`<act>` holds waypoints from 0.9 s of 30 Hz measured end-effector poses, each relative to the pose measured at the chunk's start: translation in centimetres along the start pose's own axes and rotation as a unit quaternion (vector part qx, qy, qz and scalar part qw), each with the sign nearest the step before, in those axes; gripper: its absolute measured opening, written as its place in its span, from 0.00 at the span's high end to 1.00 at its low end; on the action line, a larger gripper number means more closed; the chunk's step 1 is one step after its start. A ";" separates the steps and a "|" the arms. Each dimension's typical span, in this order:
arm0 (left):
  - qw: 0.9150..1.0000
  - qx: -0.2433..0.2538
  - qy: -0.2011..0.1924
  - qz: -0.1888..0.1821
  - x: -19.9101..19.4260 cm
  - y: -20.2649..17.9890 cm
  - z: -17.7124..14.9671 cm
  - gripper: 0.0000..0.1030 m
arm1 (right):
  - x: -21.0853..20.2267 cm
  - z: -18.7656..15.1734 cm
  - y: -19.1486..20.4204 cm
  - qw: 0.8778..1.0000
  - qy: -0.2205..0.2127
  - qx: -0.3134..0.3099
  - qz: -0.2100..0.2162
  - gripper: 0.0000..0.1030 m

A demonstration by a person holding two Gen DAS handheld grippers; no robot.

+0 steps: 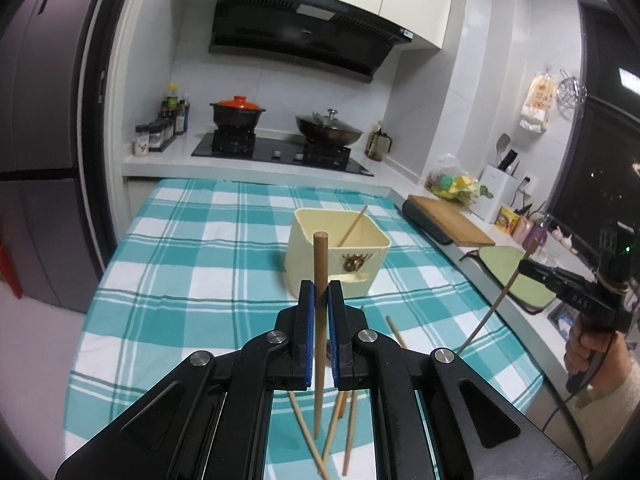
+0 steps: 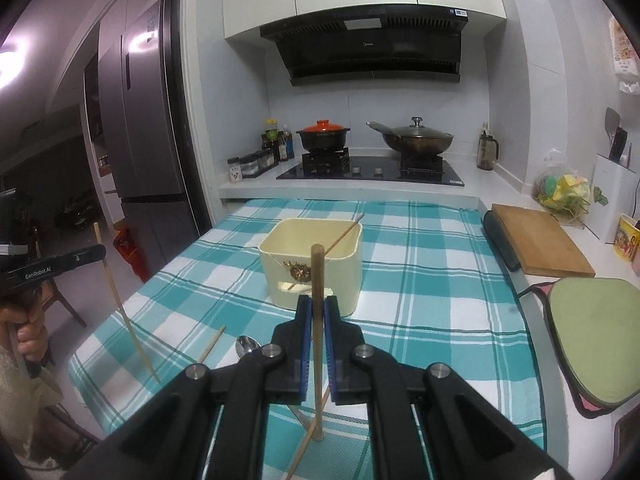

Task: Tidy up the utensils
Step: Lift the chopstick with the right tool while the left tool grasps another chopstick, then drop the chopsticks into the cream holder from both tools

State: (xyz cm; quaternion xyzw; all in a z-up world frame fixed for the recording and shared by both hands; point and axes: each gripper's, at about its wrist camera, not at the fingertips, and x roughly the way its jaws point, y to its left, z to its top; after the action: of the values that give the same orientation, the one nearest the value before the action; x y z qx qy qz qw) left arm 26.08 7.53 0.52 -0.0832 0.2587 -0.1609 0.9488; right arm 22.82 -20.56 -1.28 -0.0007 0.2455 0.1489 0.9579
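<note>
My left gripper (image 1: 320, 290) is shut on a brown chopstick (image 1: 320, 256) that stands upright above the teal checked cloth (image 1: 192, 264). My right gripper (image 2: 318, 304) is likewise shut on a second upright chopstick (image 2: 317, 272). Each gripper also shows in the other's view: the right gripper (image 1: 525, 268) at the right edge, the left gripper (image 2: 101, 252) at the left edge, each with its stick hanging down. Beyond both stands a cream square holder (image 1: 372, 268) (image 2: 344, 276) with one chopstick (image 1: 354, 224) leaning inside. Loose chopsticks (image 1: 349, 432) and a metal spoon (image 2: 246, 346) lie on the cloth below.
A wooden cutting board (image 2: 540, 240) and a green mat (image 2: 600, 328) lie on the counter right of the cloth. Behind are a hob (image 2: 372, 170) with an orange-lidded pot and a wok, spice jars, and a fridge (image 2: 144, 120) at the left. A hand (image 2: 28, 332) grips the left handle.
</note>
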 end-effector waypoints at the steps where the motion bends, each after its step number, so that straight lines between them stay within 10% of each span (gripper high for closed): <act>1: 1.000 0.001 -0.002 0.000 -0.3 -0.2 0.0 0.95 | -0.2 0.1 0.1 1.000 -0.004 0.001 0.000 0.94; 14: 0.999 0.010 -0.033 -0.014 -0.5 -1.5 5.4 0.95 | -1.2 3.3 0.4 0.999 -0.035 -0.009 -0.010 0.94; 27: 0.995 0.042 -0.095 -0.009 3.5 -4.3 16.0 0.95 | 1.5 13.3 0.2 0.994 -0.100 -0.030 -0.011 0.94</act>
State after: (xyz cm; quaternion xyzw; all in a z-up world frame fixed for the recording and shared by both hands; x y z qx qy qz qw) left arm 36.13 3.47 13.55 -0.0606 0.1597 -0.1714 0.9703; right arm 30.25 -18.91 9.78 -0.0176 0.1439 0.1448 0.9788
